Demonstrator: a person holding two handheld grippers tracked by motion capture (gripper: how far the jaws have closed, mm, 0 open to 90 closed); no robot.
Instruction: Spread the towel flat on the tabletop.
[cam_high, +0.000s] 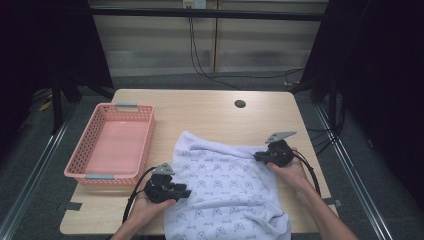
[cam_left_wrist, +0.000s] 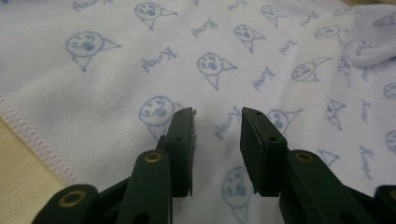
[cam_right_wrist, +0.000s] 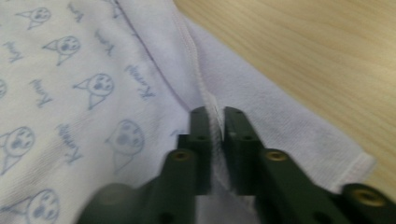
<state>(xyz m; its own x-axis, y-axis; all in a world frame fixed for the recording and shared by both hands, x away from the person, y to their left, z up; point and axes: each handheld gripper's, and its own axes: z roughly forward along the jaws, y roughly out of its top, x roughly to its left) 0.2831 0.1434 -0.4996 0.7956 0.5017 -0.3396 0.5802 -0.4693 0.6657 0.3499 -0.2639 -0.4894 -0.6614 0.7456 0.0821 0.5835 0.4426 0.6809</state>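
A pale lilac towel (cam_high: 225, 190) printed with small blue faces lies spread on the wooden table's near half, part of it hanging over the front edge. My right gripper (cam_high: 260, 157) sits at the towel's right side, shut on its stitched hem (cam_right_wrist: 214, 126), which is pinched between the two jaws. My left gripper (cam_high: 184, 192) rests at the towel's left edge, pointing right. In the left gripper view its jaws stand apart over the flat cloth (cam_left_wrist: 215, 70), and its fingertips (cam_left_wrist: 217, 119) hold nothing.
A pink plastic basket (cam_high: 90, 145) stands on the table's left side, nothing inside it. A round cable hole (cam_high: 240, 104) lies at the back of the tabletop (cam_high: 210, 112). Cables trail from both grippers toward the front edge.
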